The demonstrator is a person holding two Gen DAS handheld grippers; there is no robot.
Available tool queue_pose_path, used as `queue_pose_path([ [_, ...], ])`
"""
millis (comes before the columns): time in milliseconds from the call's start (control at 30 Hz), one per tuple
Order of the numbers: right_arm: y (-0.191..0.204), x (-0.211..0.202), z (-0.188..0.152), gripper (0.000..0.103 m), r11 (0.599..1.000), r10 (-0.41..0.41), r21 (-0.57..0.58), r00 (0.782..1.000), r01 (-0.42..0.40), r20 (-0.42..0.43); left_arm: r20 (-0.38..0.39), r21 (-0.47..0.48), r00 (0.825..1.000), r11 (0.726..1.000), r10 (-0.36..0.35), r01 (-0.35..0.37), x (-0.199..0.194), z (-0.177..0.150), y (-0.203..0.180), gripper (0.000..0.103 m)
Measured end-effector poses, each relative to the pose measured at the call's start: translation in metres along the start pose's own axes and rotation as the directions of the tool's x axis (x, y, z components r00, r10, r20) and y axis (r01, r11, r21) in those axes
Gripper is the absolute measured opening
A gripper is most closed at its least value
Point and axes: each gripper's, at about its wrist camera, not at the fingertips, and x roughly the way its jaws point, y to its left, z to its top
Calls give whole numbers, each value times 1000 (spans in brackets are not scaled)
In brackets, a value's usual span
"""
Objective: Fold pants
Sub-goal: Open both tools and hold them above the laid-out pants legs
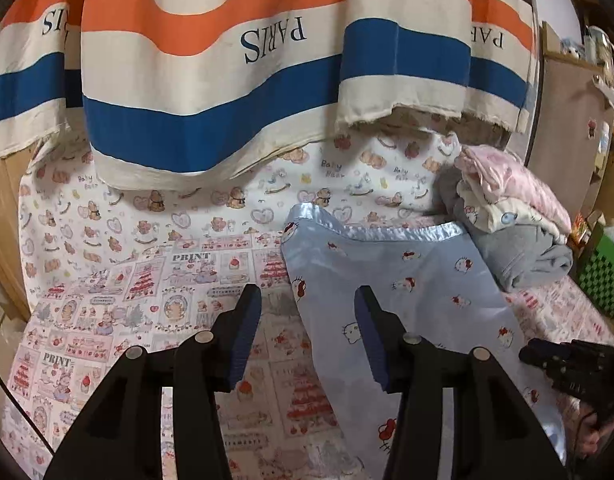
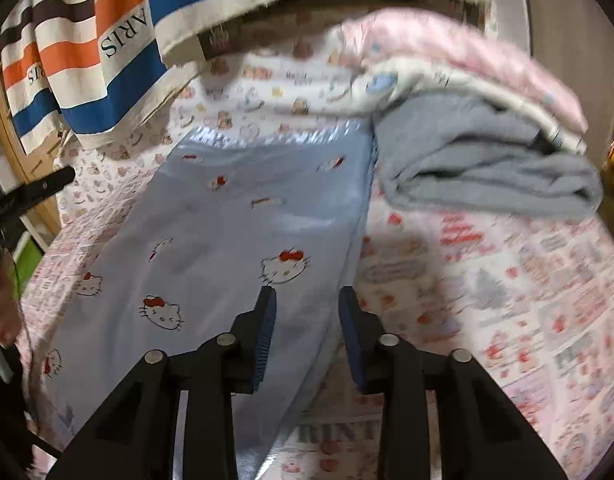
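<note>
Here, glossy satin blue pants [image 2: 235, 216] lying flat, nubby grey folded fleece [image 2: 487, 168] beside.

Light blue cat-print pants [image 2: 235, 216], grey folded garment [image 2: 487, 160], orange-and-blue striped curtain [image 1: 227, 60].

Right-wrist view blurred over the sheet [image 2: 527, 280] and far clothes pile [image 2: 467, 120]; pants [image 2: 227, 220] cut off by near edges, curtain [image 1: 227, 60] by top, right gripper [image 1: 567, 364] only partly seen at right.
</note>
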Motion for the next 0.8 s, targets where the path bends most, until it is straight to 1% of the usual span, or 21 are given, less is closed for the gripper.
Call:
queue_pose_path([
  [33, -1, 3, 0, 21, 1000, 0, 6, 1000, 0, -12, -1, 4, 1000, 1000, 5, -5, 0, -1, 0, 47],
  [100, -4, 10, -2, 6, 1000, -3, 11, 999, 4, -40, -10, 10, 1000, 1000, 3, -3, 2, -3, 0, 47],
  [200, -4, 5, -3, 2, 1000, -15, 10, 999, 15, -32, -25, 29, 1000, 1000, -6, 7, 3, -2, 1, 47],
  [267, -2, -1, -3, 1, 1000, -22, 0, 999, 22, -23, -28, 53, 1000, 999, 14, -12, 3, 0, 1, 47],
  [333, -1, -7, -5, 1, 998, -55, -14, 998, 54, -16, -27, 66, 999, 998, 24, -22, 2, 2, 3, 47],
  [500, -5, -19, -6, 1, 997, -82, 3, 997, 82, -7, -33, 48, 999, 999, 15, -13, 2, 0, 3, 48],
  [567, -7, -22, -7, 0, 994, -107, 1, 994, 107, -6, -41, 49, 999, 999, 16, -14, 4, -3, 1, 48],
  [700, -13, -23, -12, 0, 989, -150, 0, 988, 150, -28, -56, 61, 998, 998, 16, -13, 7, -9, -4, 48],
  [800, -15, -27, -11, 1, 992, -126, 4, 992, 126, 4, -62, 63, 998, 998, 12, -8, 10, -9, -6, 48],
])
